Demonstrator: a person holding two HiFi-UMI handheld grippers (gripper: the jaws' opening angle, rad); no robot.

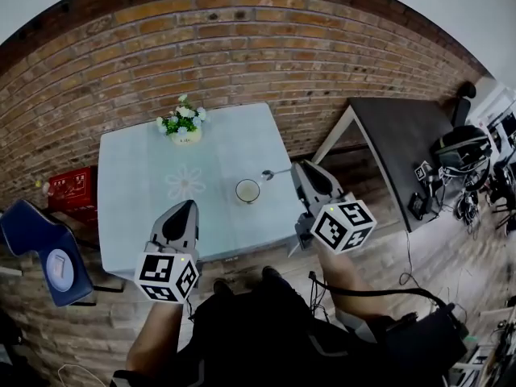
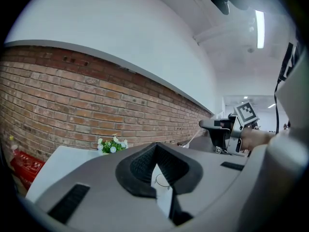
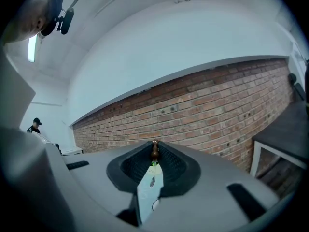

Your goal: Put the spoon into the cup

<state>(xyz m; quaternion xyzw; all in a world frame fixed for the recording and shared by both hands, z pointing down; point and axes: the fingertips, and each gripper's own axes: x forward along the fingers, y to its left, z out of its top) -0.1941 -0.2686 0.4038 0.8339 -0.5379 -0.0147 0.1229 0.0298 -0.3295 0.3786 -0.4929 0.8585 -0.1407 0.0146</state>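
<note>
A white cup (image 1: 247, 190) stands on the pale blue table (image 1: 145, 176), near its front right part. My right gripper (image 1: 299, 168) hovers just right of the cup, shut on the handle of a metal spoon (image 1: 274, 172) whose bowl points left toward the cup, above the table. In the right gripper view the spoon (image 3: 154, 150) sticks out from the pinched tips of the right gripper (image 3: 154, 154). My left gripper (image 1: 186, 205) hangs over the table's front edge, left of the cup. A narrow slit parts its jaws (image 2: 156, 165), nothing between them; the cup (image 2: 164, 180) shows through it.
A small pot of white flowers (image 1: 185, 124) stands at the table's far edge against the brick wall. A dark grey table (image 1: 403, 135) is to the right, with cables and equipment (image 1: 472, 176) beyond. A red crate (image 1: 71, 188) and a blue chair (image 1: 36, 244) are at the left.
</note>
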